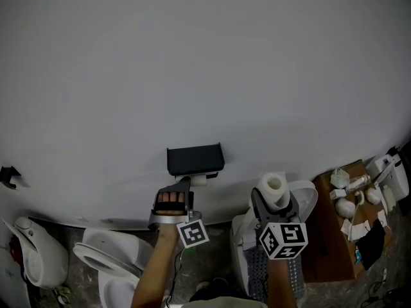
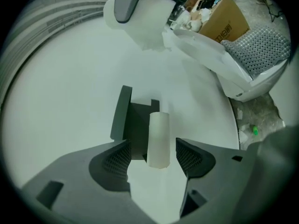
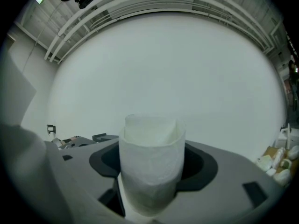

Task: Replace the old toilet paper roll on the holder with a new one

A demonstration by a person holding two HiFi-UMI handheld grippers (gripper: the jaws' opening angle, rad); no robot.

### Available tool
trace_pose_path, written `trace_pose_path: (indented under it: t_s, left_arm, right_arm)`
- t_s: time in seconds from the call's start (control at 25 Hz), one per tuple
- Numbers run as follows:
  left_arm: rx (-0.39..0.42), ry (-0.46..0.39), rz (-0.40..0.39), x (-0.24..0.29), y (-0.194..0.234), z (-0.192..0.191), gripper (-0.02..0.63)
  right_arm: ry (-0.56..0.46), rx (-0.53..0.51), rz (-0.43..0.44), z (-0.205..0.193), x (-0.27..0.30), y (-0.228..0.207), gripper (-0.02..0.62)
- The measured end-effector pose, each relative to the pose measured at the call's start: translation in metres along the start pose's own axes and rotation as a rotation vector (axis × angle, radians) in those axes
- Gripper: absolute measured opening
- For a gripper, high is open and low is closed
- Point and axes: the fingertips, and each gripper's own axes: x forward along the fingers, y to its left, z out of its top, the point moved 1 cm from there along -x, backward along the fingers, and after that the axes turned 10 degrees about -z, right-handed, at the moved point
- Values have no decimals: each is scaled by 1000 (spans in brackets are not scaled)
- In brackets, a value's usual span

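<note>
A black toilet paper holder (image 1: pixel 194 159) is fixed to the white wall. A bare, pale cardboard tube (image 1: pixel 199 179) sits on it just below. My left gripper (image 1: pixel 180 188) is right at the holder, jaws open. In the left gripper view the tube (image 2: pixel 159 134) stands between the two pads with a gap on each side, in front of the holder (image 2: pixel 133 125). My right gripper (image 1: pixel 275 201) is to the right, away from the holder, shut on a full white roll (image 1: pixel 275 188). That roll (image 3: pixel 150 164) fills the space between the right jaws.
A white toilet (image 1: pixel 106 255) stands below the left arm and another white fixture (image 1: pixel 38 252) sits at far left. A toilet with raised lid (image 1: pixel 308 201) is behind the right gripper. A cardboard box (image 1: pixel 340 249) with several small items lies at right.
</note>
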Motion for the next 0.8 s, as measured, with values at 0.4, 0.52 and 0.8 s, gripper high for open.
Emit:
trace_pose_path:
  t_s: [0.4, 0.52, 0.8]
  left_arm:
    - [31, 52, -3, 29, -1, 4, 288]
    - [12, 53, -3, 34, -3, 7, 257]
    - [0, 82, 4, 40, 0, 8, 186]
  right_arm:
    - [4, -7, -30, 0, 11, -18, 305]
    - [8, -9, -35, -2, 12, -22, 305]
    - [19, -4, -47, -8, 13, -30, 306]
